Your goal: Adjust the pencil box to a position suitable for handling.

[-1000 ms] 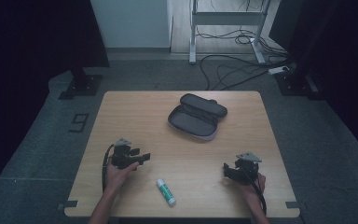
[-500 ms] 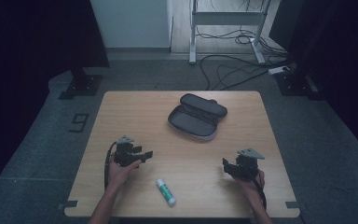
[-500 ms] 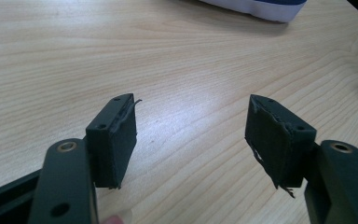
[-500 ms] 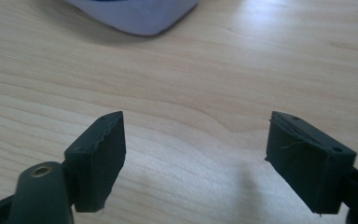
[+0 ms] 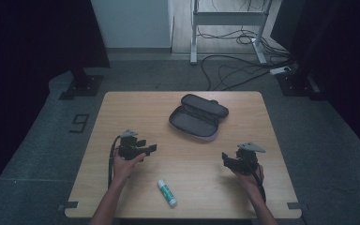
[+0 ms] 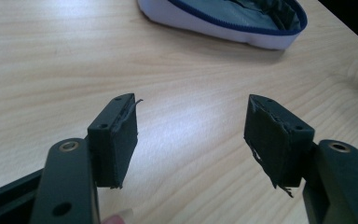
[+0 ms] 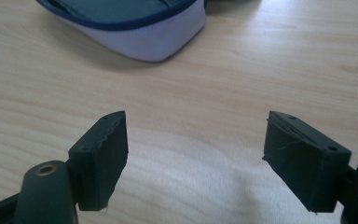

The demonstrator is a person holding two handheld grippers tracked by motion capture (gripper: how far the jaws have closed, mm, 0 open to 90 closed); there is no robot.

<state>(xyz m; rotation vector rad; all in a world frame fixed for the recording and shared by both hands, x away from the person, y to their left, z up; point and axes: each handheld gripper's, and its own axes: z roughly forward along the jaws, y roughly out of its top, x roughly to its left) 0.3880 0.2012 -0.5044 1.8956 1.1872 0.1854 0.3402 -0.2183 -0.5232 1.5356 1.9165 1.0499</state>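
Right gripper [image 5: 225,158] shifted left; glue stick [image 5: 167,192] diagonal.

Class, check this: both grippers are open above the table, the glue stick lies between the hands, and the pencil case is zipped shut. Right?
Not quite. The pencil case lies unzipped and open, as the high view shows. The grippers, left and right, are open, and the glue stick lies between the hands.

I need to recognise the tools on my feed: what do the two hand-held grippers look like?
Both are black. The left hand-held gripper trails a black cable; the right hand-held gripper carries a grey three-cornered plate. Their dark pads are block-shaped with frayed edges. Forearms are bare.
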